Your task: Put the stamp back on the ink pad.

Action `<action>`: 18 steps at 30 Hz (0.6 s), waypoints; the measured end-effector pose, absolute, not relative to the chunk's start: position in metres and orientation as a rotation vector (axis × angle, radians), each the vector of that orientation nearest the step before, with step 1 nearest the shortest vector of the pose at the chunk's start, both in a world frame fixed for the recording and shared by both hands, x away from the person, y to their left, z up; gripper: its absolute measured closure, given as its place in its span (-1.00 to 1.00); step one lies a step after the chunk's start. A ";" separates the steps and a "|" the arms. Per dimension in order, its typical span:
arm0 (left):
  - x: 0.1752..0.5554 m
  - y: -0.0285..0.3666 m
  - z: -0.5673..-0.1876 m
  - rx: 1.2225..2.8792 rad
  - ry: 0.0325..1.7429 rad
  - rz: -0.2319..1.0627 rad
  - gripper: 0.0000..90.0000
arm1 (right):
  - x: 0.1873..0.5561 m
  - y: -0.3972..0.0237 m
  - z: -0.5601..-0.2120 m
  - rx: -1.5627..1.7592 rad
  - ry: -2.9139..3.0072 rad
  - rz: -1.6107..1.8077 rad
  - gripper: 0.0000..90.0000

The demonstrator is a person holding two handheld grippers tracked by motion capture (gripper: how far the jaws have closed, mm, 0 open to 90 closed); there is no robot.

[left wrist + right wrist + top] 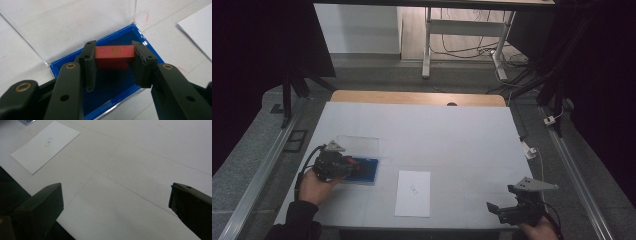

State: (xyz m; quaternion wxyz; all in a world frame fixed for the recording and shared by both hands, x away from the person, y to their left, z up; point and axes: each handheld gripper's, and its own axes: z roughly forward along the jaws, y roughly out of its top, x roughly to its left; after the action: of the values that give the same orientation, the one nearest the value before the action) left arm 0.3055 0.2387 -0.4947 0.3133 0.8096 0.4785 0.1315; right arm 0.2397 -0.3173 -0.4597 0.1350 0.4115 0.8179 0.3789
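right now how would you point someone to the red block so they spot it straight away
Start at the white table and go to its near left part, where an open blue case lies with its clear lid folded back. The red block sits over its dark blue lining, clamped between the left gripper jaws; it is the only red thing there.

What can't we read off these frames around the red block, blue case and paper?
- Red block: underside hidden by the left gripper pads; gold mark too small.
- Blue case: near corners covered by the jaws in the left gripper view.
- Paper sheet: printed mark too small in the high view.
- Right gripper: fingertips cut off by frame edges.
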 end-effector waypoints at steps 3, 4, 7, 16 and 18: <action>0.308 0.237 -0.498 2.161 1.262 0.346 0.29 | 0.240 -0.317 -0.460 1.190 2.370 1.094 -1.00; 0.309 0.237 -0.498 2.165 1.263 0.344 0.29 | 0.240 -0.317 -0.460 1.190 2.370 1.094 -1.00; 0.309 0.236 -0.499 2.174 1.264 0.342 0.29 | 0.240 -0.317 -0.460 1.193 2.370 1.097 -1.00; 0.311 0.237 -0.502 2.179 1.272 0.330 0.28 | 0.239 -0.317 -0.460 1.190 2.372 1.093 -1.00; 0.311 0.236 -0.502 2.180 1.273 0.331 0.28 | 0.239 -0.317 -0.460 1.191 2.371 1.093 -1.00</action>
State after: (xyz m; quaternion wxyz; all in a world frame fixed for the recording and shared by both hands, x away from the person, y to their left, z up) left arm 0.3112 0.2361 -0.5018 0.2936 0.8185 0.4779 0.1244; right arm 0.2394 -0.3167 -0.4597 0.1354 0.4112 0.8186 0.3773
